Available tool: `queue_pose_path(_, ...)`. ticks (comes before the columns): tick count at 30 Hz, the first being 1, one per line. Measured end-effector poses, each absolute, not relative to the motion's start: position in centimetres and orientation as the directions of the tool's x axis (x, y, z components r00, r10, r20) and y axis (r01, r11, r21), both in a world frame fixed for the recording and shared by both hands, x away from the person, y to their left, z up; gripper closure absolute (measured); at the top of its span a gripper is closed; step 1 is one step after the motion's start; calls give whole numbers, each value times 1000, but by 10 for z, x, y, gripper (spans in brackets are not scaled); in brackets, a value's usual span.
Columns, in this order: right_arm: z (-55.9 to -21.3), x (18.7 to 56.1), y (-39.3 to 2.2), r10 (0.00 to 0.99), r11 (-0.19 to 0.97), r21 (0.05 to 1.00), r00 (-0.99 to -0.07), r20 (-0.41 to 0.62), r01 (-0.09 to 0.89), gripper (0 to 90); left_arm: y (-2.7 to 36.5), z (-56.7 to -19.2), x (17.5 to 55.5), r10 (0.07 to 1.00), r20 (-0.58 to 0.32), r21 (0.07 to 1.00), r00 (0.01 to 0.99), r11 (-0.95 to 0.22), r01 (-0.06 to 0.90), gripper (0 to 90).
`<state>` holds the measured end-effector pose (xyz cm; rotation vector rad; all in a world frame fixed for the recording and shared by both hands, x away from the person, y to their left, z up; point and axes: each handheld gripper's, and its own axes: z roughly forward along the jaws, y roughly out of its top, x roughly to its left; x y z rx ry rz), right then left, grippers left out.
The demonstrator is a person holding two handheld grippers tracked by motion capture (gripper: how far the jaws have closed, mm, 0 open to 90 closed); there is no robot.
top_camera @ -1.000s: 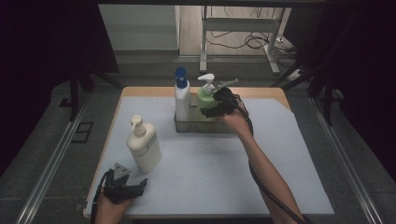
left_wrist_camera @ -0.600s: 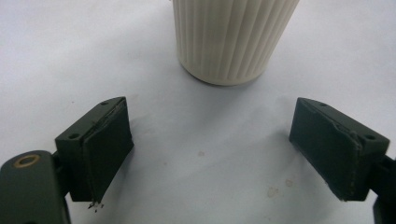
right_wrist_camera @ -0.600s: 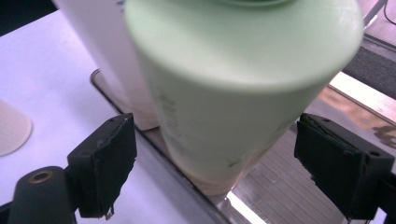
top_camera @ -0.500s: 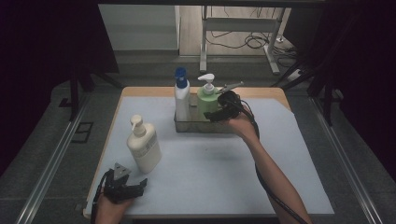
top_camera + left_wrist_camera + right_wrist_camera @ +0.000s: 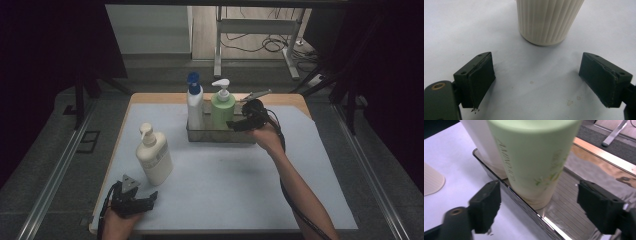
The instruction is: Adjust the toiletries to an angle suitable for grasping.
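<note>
High view, left to right: left gripper (image 5: pixel 134 197) parked at lower left, jaws wide and empty, just short of the cream pump bottle (image 5: pixel 154 156); at centre, right gripper (image 5: pixel 239 123) beside the green pump bottle (image 5: pixel 222 105) in the metal tray (image 5: pixel 220 135), apparently freshly released. Right gripper view: jaws just narrowing, pads clear of the green bottle; ribbed cream base in left gripper view's upper centre.

Blue-capped white bottle (image 5: pixel 194 104), upright, at the far middle of the table. White mat (image 5: pixel 225 175) covering most of the wooden table (image 5: pixel 160 98), whose bare top shows along the far edge. Grey floor (image 5: pixel 60 130) around the table, with a metal rail (image 5: pixel 55 172) at the left. Beyond: a metal stand (image 5: pixel 254 26) and loose cables (image 5: pixel 267 45) on the floor.
</note>
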<state>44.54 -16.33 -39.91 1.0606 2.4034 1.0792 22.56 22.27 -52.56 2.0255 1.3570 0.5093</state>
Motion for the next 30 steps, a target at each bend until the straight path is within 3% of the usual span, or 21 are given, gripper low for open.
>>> queue_pose_path(9,-400,450,-175,774,410,727,-632,43,551,340,223,-526,226,919,-30,693,392,-264,671,125)
queue_pose_path(20,-408,460,-177,796,402,722,-605,29,564,687,223,-526,225,920,-31,693,391,-262,672,125)
queue_pose_path(30,-416,472,-170,807,392,718,-589,31,575,873,223,-526,226,920,-30,692,391,-263,672,125)
